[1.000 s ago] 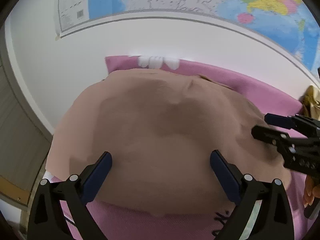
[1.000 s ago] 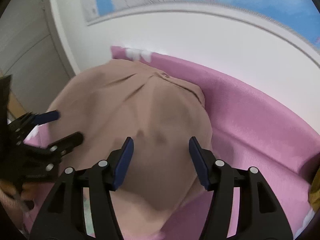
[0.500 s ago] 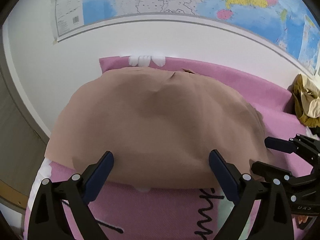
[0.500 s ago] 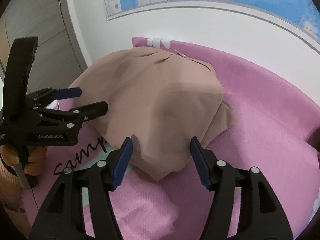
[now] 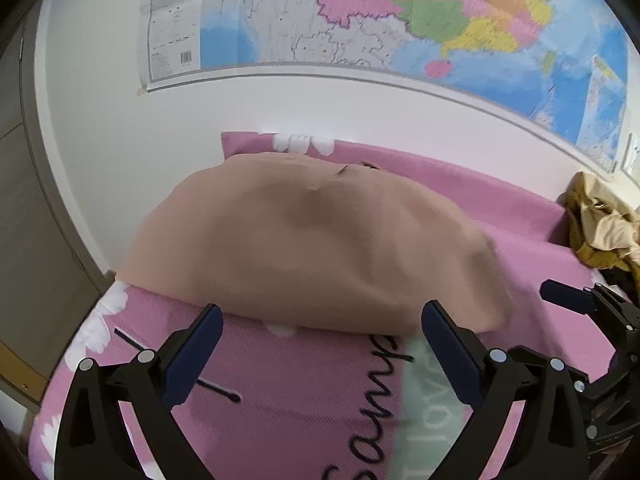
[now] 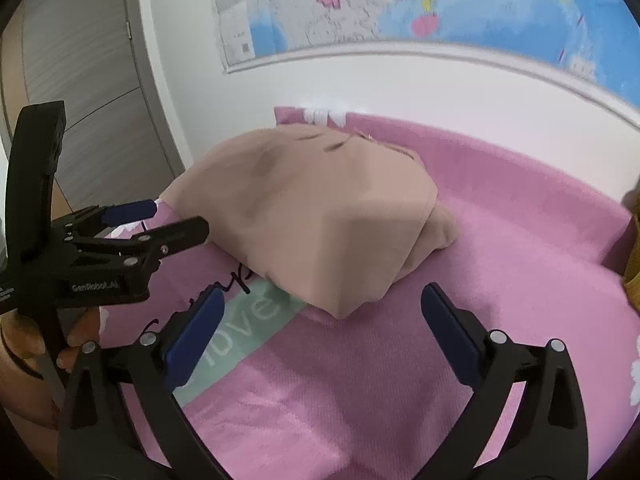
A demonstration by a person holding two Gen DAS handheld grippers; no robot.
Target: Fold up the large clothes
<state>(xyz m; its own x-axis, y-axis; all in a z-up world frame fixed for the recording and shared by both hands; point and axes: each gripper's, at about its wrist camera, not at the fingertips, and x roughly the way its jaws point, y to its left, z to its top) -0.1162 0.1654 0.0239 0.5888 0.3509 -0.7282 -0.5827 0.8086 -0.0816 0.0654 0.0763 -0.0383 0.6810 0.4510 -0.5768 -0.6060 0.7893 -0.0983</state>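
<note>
The tan garment lies folded in a compact bundle on the pink blanket, ahead of both tools. Nearest, the right gripper and the left gripper hang with jaws spread wide, holding nothing. A lower layer pokes out at the bundle's right edge; a careless nudge could slide the layers apart. Beyond, crumpled clothes sit heaped near the wall. No containers are visible.

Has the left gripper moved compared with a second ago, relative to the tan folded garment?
Yes. The left gripper has pulled back toward the person: its open fingers, earlier over the tan folded garment, now sit over the pink blanket.
</note>
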